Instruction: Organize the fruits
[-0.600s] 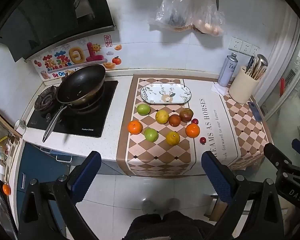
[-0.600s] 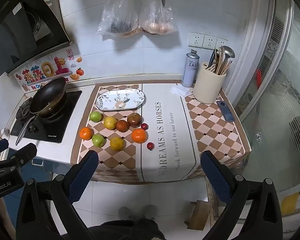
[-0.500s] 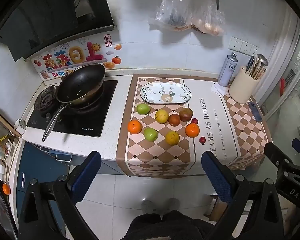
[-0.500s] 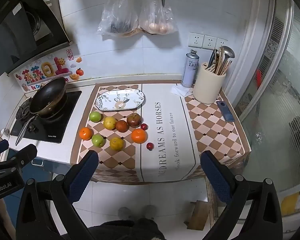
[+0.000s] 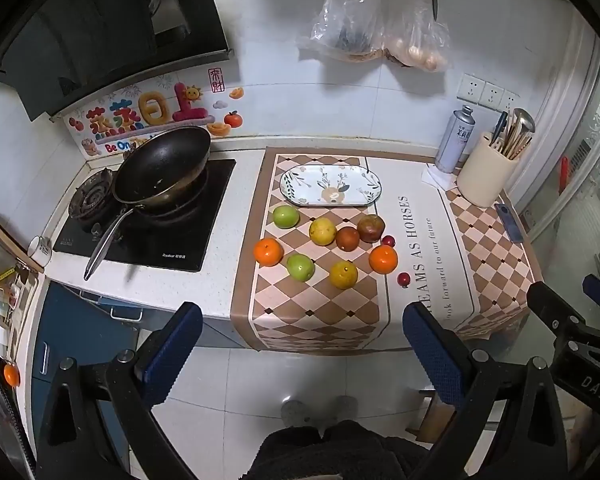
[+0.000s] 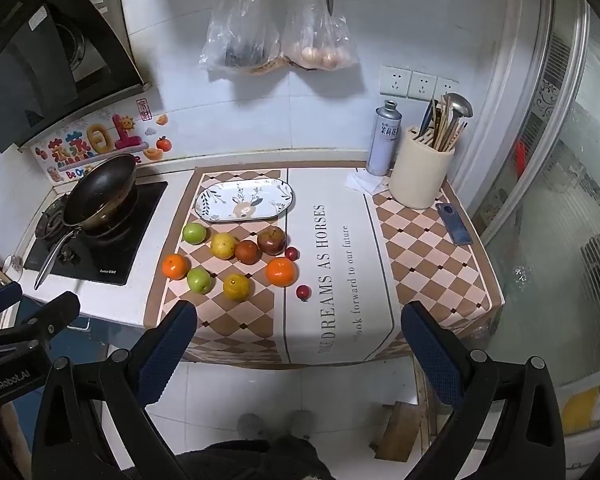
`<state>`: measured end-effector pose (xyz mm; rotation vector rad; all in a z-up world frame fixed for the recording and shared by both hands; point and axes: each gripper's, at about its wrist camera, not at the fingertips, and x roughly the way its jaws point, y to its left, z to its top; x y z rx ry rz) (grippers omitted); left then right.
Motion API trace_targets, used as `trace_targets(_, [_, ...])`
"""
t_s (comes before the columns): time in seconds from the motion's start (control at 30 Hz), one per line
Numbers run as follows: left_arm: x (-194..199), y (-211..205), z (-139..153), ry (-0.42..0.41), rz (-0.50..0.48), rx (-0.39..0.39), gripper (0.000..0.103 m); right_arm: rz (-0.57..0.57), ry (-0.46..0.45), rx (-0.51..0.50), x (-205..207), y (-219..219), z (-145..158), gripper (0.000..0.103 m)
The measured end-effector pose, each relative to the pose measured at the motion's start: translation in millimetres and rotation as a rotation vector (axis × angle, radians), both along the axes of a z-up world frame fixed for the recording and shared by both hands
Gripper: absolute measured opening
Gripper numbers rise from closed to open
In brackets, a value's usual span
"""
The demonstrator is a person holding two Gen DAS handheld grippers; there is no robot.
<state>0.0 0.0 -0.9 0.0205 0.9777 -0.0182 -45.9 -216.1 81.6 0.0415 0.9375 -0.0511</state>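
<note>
The white table (image 6: 380, 280) under its brown-and-cream checked cloth (image 6: 428, 248) carries everything. At its 12 o'clock lies the oval white plate with leaf and deer print (image 6: 216, 200), bare. Just below, toward 6 o'clock, the fruits sit loose on the cloth: two orange oranges (image 6: 281, 271), two green apples (image 6: 199, 280), two yellow citrus (image 6: 237, 287), a brown-red fruit (image 6: 247, 251), a dark red apple (image 6: 272, 240) and two small red cherry-like fruits (image 6: 303, 291). Both the left gripper (image 5: 300, 340) and the right gripper (image 6: 298, 336) hang well short of the table, jaws wide apart and holding nothing. I'd judge nothing is sorted yet; starting with an outer fruit, jaws straddling its widest part, should keep neighbours from rolling. At 9 o'clock the black wok (image 6: 100, 188) stands clear; at 2 o'clock the cream utensil pot (image 6: 420, 180) and silver spray can (image 6: 384, 140) stay out of the path.
</note>
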Motion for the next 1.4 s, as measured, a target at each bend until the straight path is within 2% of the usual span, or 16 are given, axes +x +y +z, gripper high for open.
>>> trace_targets(0.8, [-8,-6,6,-0.014,0.004,-0.007,0.102,0.005,-0.010,0.013,-2,-1,15,0.103])
trace_targets(0.93, [-8,-2,15,-0.019,0.009,-0.014,0.102,0.013,-0.017,0.012,-2,-1,19,0.103])
trace_targets(1.4, [-9,-2,22,-0.029,0.011,-0.012,0.102,0.016,-0.030,0.018,-4,-3,19,0.103])
